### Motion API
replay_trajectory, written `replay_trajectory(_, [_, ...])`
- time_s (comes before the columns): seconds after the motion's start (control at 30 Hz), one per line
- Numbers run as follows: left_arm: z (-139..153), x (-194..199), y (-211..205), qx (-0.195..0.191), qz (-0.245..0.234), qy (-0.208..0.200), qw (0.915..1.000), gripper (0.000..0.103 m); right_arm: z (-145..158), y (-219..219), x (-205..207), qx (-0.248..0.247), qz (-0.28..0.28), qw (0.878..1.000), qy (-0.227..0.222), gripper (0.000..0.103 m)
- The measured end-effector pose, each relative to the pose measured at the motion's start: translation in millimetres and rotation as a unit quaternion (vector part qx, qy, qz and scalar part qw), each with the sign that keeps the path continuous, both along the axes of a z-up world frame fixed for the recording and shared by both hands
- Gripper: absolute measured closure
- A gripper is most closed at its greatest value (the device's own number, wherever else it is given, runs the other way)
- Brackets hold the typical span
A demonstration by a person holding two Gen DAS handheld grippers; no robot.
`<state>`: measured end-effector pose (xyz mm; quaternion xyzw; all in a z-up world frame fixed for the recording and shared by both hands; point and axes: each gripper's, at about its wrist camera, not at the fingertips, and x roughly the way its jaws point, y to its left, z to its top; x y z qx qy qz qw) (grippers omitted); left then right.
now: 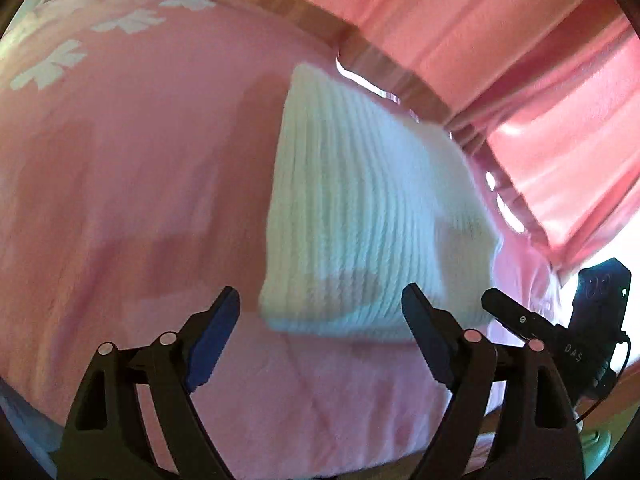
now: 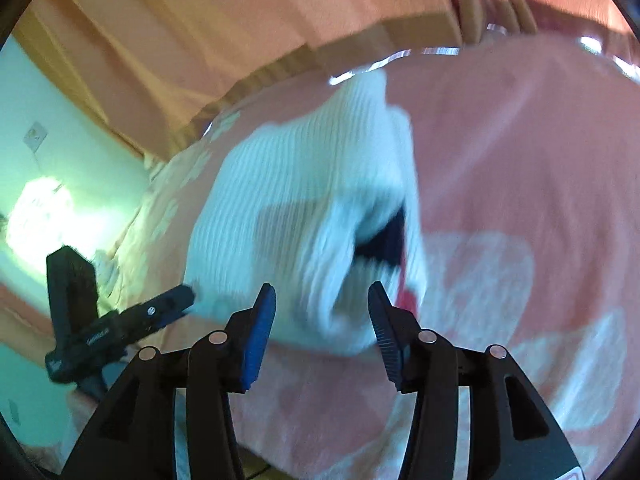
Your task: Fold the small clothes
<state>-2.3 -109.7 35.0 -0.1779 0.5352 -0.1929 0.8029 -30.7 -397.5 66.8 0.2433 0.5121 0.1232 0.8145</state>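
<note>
"DAS" on the right gripper (image 1: 568, 344) body (other lettering blurred)

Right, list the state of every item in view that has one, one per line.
white knit garment: lying on the pink bedspread, folded over, not gripped
left gripper: open, empty, near the garment's near edge
right gripper: open, empty
curtain: hanging, mostly drawn

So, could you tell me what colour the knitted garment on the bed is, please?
The knitted garment is white with a ribbed knit, clearest in the left wrist view.
</note>
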Motion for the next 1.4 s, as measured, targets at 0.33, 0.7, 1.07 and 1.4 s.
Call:
replay_trajectory(0.33, [-17, 4, -12, 0.037, -0.028, -0.037, 0.9982, 0.082, -15, -8, -1, 0.055, -0.021, 0.998, -0.005, 0.092])
replay_trajectory(0.7, [-34, -6, 14, 0.085, -0.027, -0.035, 0.9954, 0.083, -29, 3, -16, -0.05, -0.008, 0.998, 0.034, 0.092])
replay_trajectory(1.07, [61, 6, -10, 0.065, -0.057, -0.135, 0.9871, 0.041, 65, -13, 3, -0.072, -0.041, 0.991, -0.105, 0.08])
replay_trajectory(1.4, [-6, 73, -68, 0.133, -0.068, -0.1, 0.9837, 0.043, -20, 9, 79, -0.177, 0.02, 0.984, 0.0, 0.103])
